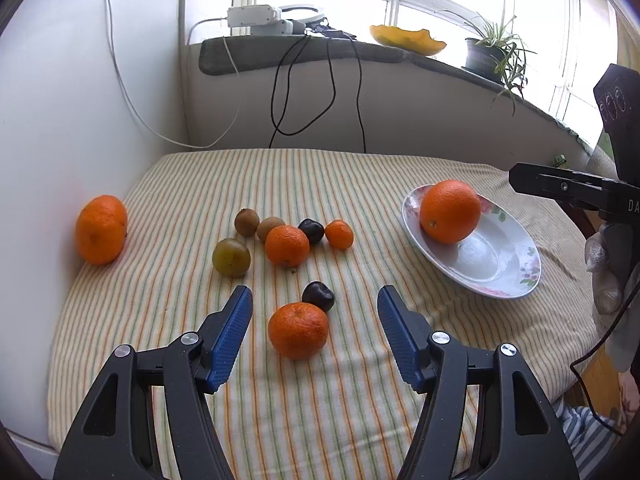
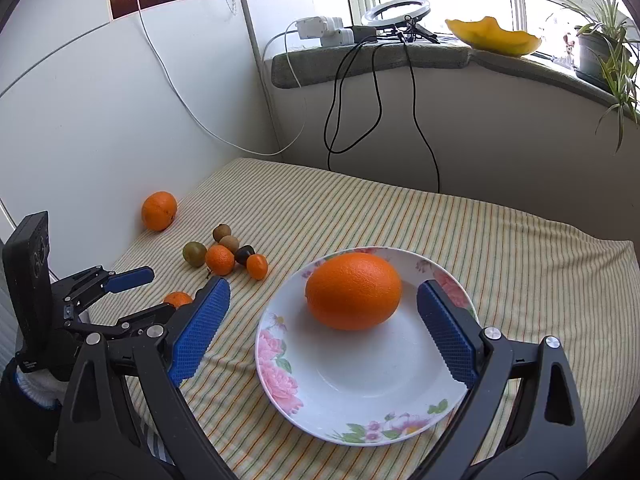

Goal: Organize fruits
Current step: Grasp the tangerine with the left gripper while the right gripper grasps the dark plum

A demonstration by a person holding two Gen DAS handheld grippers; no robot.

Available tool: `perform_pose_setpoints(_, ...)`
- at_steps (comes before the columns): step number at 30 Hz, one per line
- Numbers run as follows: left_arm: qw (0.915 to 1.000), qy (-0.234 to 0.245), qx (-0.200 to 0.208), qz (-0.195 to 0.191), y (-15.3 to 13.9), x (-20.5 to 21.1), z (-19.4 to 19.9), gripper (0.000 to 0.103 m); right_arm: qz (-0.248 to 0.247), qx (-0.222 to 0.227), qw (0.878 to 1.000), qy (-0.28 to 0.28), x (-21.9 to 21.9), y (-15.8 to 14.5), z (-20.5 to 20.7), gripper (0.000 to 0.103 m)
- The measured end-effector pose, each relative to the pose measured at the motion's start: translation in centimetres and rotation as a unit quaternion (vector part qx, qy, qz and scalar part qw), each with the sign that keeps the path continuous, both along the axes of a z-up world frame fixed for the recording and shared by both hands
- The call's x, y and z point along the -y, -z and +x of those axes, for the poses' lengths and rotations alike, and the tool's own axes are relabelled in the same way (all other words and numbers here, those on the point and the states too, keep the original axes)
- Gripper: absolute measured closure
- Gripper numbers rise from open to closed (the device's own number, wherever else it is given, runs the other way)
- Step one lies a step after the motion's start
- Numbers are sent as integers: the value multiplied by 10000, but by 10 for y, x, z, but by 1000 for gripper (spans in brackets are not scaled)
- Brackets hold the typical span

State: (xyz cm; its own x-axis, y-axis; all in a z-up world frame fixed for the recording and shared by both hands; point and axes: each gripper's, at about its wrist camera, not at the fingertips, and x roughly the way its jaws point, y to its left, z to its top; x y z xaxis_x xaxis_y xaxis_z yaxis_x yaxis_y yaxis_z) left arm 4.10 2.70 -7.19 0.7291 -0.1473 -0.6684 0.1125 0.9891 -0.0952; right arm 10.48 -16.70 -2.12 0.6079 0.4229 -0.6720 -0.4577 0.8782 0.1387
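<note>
**Operator:** Holding my left gripper [image 1: 315, 322] spread wide and empty, pads either side of a mandarin [image 1: 298, 330] without touching it; I judge that's the next fruit to lift. A dark plum [image 1: 318, 297] sits touching it behind.

**Observer:** And the other one?

**Operator:** My right gripper [image 2: 323, 330] gapes wide with nothing in it, straddling the floral plate [image 2: 360, 420]. The big orange [image 2: 353, 290] rests free on the plate's far side, which I take as the collecting spot.

**Observer:** What's left?

**Operator:** A cluster of kiwis, mandarins, a plum and a greenish fruit [image 1: 231, 257] mid-cloth, and one orange [image 1: 101, 229] off by the wall.

**Observer:** Any writing?

**Operator:** Only "DA" on the right gripper's body, cut off.
</note>
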Motion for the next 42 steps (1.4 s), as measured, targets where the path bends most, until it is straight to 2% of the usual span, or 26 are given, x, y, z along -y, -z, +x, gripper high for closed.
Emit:
perform_pose_setpoints(5, 9997, -153, -211, -24, 14, -19, -7, 39, 71, -87, 9993, -344, -19, 3, -3, 6)
perform_pose_setpoints(10, 9986, -134, -379, -338, 27, -28, -14, 44, 190, -394, 9963, -734, -45, 14, -2, 9)
perform_pose_setpoints(12, 9983, -106, -414, -395, 30, -28, -16, 47, 252, -563, 9942, -882, -54, 19, 0, 15)
perform_pose_setpoints(17, 9979, -19, -458, -449, 34, -25, -14, 47, 339, -1114, 9870, -1107, -78, 37, 11, 41)
perform_pose_setpoints(24, 9984, 36, -443, -355, 37, -20, -6, 47, 267, -2035, 9719, -1153, -113, 74, 32, 56)
perform_pose_setpoints(28, 9982, 67, -468, -381, 41, -21, -1, 47, 323, -2399, 9648, -1033, -124, 89, 43, 62)
perform_pose_setpoints(35, 9979, 107, -481, -429, 41, -22, 4, 51, 207, -2489, 9628, -1030, -141, 94, 51, 70)
perform_pose_setpoints(42, 9976, 128, -500, -461, 40, -21, 9, 53, -41, -2488, 9627, -1062, -158, 99, 54, 73)
